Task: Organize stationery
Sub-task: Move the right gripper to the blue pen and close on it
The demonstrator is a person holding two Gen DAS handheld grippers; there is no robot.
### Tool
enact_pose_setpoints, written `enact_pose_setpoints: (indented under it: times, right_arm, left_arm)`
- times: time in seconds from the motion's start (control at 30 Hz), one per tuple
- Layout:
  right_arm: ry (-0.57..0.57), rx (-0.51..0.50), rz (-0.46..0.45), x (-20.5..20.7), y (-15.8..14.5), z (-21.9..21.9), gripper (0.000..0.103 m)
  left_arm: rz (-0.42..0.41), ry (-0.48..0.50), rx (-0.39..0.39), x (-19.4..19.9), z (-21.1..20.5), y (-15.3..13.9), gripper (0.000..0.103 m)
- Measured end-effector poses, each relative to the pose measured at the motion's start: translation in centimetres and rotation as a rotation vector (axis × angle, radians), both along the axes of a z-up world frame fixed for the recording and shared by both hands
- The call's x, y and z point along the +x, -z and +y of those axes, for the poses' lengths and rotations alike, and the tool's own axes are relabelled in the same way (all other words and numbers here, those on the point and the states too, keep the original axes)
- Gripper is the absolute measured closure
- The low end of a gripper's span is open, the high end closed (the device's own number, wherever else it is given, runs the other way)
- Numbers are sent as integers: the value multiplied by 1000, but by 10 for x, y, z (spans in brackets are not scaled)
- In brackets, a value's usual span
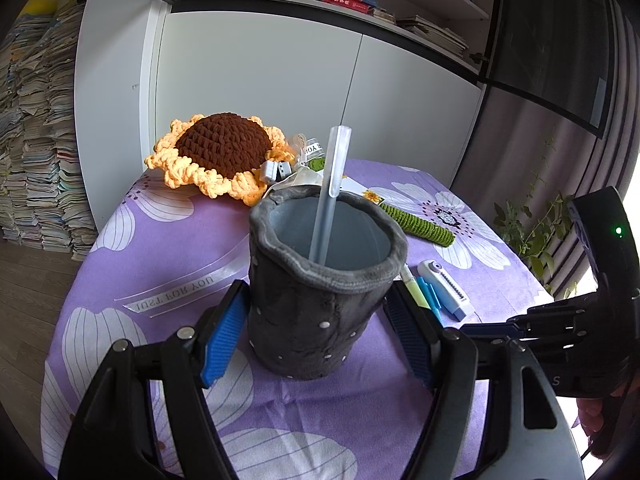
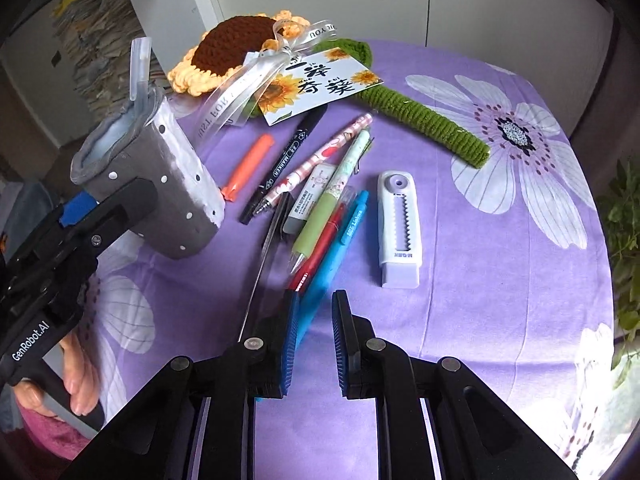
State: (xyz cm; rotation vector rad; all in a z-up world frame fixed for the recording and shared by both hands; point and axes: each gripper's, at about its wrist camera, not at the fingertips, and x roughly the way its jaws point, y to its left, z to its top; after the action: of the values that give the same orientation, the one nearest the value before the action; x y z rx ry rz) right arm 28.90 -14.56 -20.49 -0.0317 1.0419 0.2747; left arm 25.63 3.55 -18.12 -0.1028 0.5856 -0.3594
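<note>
My left gripper (image 1: 316,320) is shut on a grey plush pen holder (image 1: 320,304) that stands on the purple cloth; a translucent pen (image 1: 332,188) stands in it. The right wrist view shows the holder (image 2: 160,184) at left with the left gripper around it. My right gripper (image 2: 314,332) is open a little above the cloth, its jaws over the near end of a blue pen (image 2: 332,264). Beside it lie a red pen (image 2: 320,244), a green pen (image 2: 332,196), a pink patterned pen (image 2: 320,156), a black marker (image 2: 286,160), an orange highlighter (image 2: 248,168), an eraser (image 2: 312,196) and a white correction tape (image 2: 399,228).
A crocheted sunflower (image 2: 236,48) with a green stem (image 2: 432,124), ribbon and a gift card (image 2: 320,88) lies at the back of the table. A thin black stick (image 2: 268,248) lies left of the pens. White cabinets stand behind, a plant (image 2: 624,216) at right.
</note>
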Motion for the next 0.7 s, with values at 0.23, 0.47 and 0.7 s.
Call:
enact_pose_setpoints:
  times: [0.23,0.47,0.7]
  right_arm:
    - [50,-130,12,-3,2,-20,88]
    - [66,21,52,-1,1,-26,88]
    - [59,23,60,3,-1,-13,88]
  left_arm:
    - [-1,-1,1,0,0,0,33]
    - [-1,-2,1,0,0,0,33]
    - [-1,-1,1,0,0,0,33]
